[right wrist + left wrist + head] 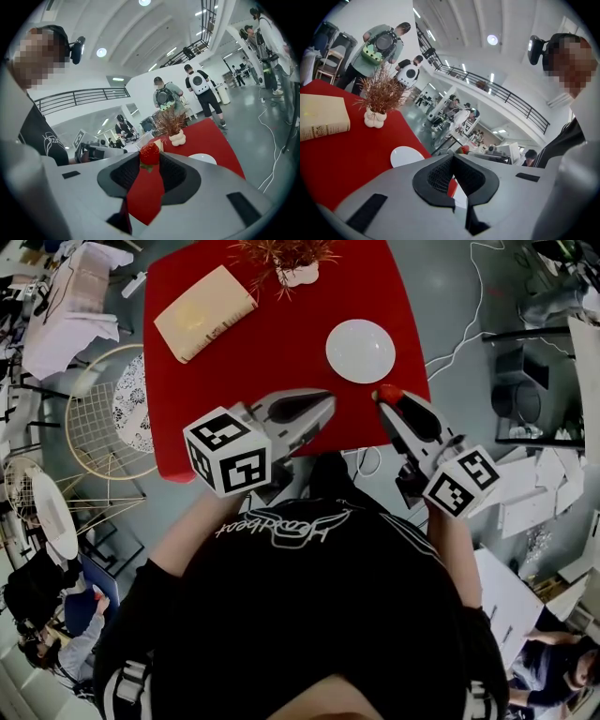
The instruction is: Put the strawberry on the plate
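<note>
A red strawberry [149, 153] is pinched between the tips of my right gripper [150, 155], leaves pointing down. In the head view the right gripper [385, 399] holds the strawberry [390, 392] over the red table's near right edge, just short of the white plate [361, 351]. The plate [202, 158] lies empty, ahead and to the right of these jaws. My left gripper [329, 399] hovers over the table's near edge, left of the right one. Its jaws meet at the tips with nothing between them [453, 156]. The plate [405, 155] shows to its left.
A tan book [204, 313] lies at the far left of the red table [281, 343], and a dried plant in a white pot [298, 268] stands at the far edge. A wire chair [103, 413] stands left of the table. Cables run over the floor at right. People stand beyond the table.
</note>
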A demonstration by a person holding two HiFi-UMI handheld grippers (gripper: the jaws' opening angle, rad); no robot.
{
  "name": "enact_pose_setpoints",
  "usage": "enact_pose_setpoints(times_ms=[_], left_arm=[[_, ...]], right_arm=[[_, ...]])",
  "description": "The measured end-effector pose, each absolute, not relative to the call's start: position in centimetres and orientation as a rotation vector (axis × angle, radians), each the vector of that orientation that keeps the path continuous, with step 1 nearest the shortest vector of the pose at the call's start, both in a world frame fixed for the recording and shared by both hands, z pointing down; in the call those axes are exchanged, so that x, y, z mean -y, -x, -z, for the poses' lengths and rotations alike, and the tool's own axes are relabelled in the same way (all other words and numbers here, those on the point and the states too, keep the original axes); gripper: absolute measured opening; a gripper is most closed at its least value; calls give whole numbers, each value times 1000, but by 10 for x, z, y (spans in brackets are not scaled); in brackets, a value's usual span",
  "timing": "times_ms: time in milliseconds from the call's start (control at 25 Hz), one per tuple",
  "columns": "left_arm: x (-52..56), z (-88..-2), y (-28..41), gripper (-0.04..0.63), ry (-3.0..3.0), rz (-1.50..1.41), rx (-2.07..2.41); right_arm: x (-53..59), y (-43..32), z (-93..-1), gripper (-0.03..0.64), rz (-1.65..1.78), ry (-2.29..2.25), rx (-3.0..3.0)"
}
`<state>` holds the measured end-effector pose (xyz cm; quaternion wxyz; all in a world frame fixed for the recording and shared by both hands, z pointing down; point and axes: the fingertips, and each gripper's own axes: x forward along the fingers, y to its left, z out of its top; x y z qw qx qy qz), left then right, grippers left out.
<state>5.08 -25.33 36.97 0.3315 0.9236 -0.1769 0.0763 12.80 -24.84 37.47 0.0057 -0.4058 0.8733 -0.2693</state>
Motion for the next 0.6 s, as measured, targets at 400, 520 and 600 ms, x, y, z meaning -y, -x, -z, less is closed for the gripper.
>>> enact_pose_setpoints(times_ms=[400, 520, 600], left_arm=[[277, -385, -52, 6, -2379, -210, 507], [283, -390, -49, 6, -2360, -216, 523], [287, -393, -47, 6, -2354, -224, 532]], right_arm=[[304, -143, -394, 126, 820, 1290, -2787], [321, -147, -408, 126, 836, 1312, -2807], [333, -148, -417, 126, 845, 1319, -2825]])
